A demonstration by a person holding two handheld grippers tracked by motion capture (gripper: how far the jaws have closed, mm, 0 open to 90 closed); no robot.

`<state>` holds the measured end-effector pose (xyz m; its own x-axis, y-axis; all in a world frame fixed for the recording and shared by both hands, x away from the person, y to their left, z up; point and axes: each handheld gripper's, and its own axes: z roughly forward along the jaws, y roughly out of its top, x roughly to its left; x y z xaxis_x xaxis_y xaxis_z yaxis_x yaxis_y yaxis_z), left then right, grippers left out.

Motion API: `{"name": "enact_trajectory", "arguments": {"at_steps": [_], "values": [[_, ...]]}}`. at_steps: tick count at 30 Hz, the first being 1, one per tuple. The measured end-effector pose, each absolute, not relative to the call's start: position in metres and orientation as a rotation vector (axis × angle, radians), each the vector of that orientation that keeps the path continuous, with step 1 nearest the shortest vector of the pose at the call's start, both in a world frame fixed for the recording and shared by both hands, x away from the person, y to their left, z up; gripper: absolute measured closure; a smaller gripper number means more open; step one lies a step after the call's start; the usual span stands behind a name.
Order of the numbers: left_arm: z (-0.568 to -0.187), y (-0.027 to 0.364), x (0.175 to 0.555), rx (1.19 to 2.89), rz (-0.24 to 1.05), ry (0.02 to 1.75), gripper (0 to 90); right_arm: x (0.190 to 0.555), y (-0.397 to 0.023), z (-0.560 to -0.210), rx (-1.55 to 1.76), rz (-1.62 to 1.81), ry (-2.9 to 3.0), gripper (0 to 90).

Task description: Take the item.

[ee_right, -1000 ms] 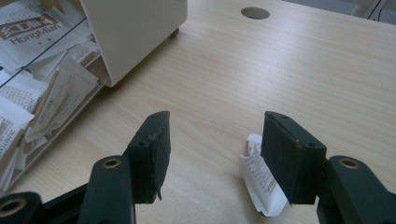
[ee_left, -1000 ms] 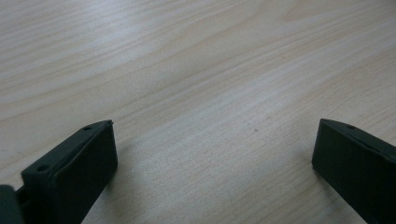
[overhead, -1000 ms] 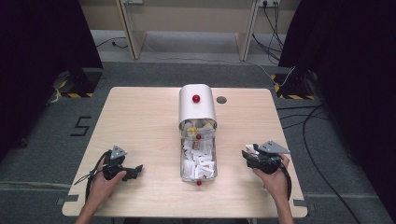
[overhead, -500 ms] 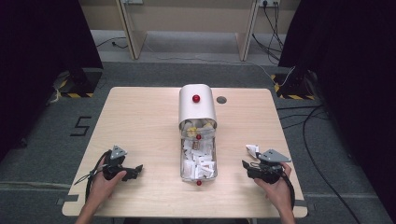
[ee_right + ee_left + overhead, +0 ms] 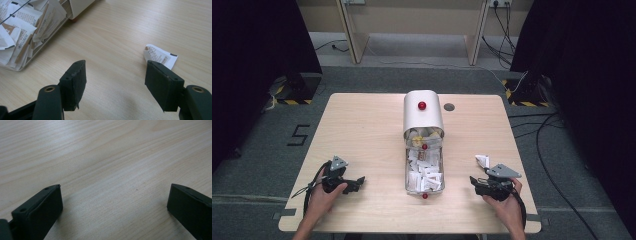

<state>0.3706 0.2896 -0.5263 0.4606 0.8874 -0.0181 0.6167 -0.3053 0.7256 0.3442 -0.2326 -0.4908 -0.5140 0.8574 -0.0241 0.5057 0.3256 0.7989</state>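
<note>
Your right hand-held gripper (image 5: 476, 181) rests near the worktop's (image 5: 362, 130) front right corner, jaws apart after just opening, nothing between them. The small white printed paper packet (image 5: 160, 56) lies on the light wooden worktop just beyond its jaws. Your left hand-held gripper (image 5: 358, 181) sits near the front left corner, jaws wide apart, empty.

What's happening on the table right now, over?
Both grippers open, left gripper, right gripper. Paper packet loose on table, beside tray. Nothing in the way.
</note>
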Motion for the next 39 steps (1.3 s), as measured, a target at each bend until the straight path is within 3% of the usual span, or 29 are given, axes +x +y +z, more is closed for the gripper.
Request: {"name": "enact_trajectory", "arguments": {"at_steps": [39], "values": [[-0.526, 0.290, 0.371, 2.036, 0.515, 1.249, 0.0, 0.301, -0.239, -0.509, 1.206, 1.028, 2.184, 30.8]]}}
